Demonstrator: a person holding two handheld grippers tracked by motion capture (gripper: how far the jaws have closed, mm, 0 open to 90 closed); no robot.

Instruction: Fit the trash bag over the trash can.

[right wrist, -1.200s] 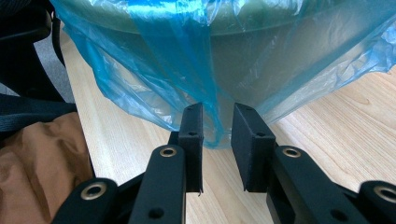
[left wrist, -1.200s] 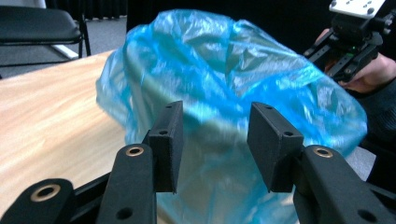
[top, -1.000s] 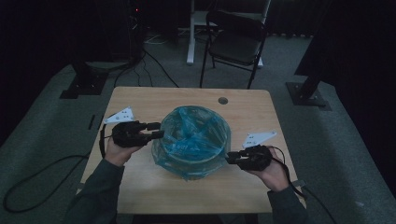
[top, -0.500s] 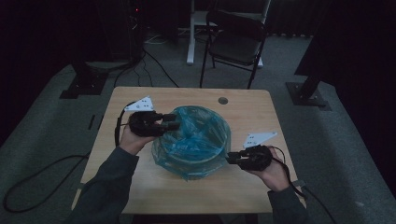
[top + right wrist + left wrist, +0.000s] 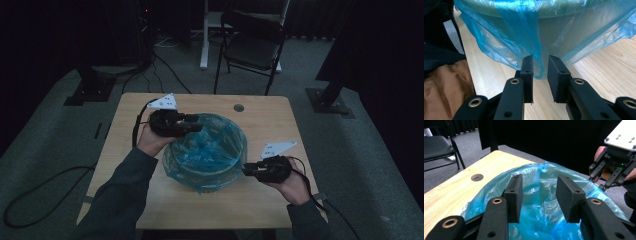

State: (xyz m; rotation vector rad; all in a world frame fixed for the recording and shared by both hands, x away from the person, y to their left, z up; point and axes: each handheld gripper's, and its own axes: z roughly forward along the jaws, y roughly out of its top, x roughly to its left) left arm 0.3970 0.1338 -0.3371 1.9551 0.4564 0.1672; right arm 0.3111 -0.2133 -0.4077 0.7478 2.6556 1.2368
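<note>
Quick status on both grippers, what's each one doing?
Left gripper: open, nothing between the jaws, above the blue plastic bag.
Right gripper: jaws either side of a hanging fold of the bag; grip cannot be told.

- From above the near side of the surface [image 5: 150, 205], we look forward and down over it, from well back, to the chair [image 5: 252, 42] beyond.
- We ride the left gripper [image 5: 539, 197], close over the blue bag [image 5: 541, 220], facing across it to the right gripper [image 5: 615, 167].
- We ride the right gripper [image 5: 540, 75], low, facing the bag's hanging side from very near.
- All three views share the bag and the wooden top.
</note>
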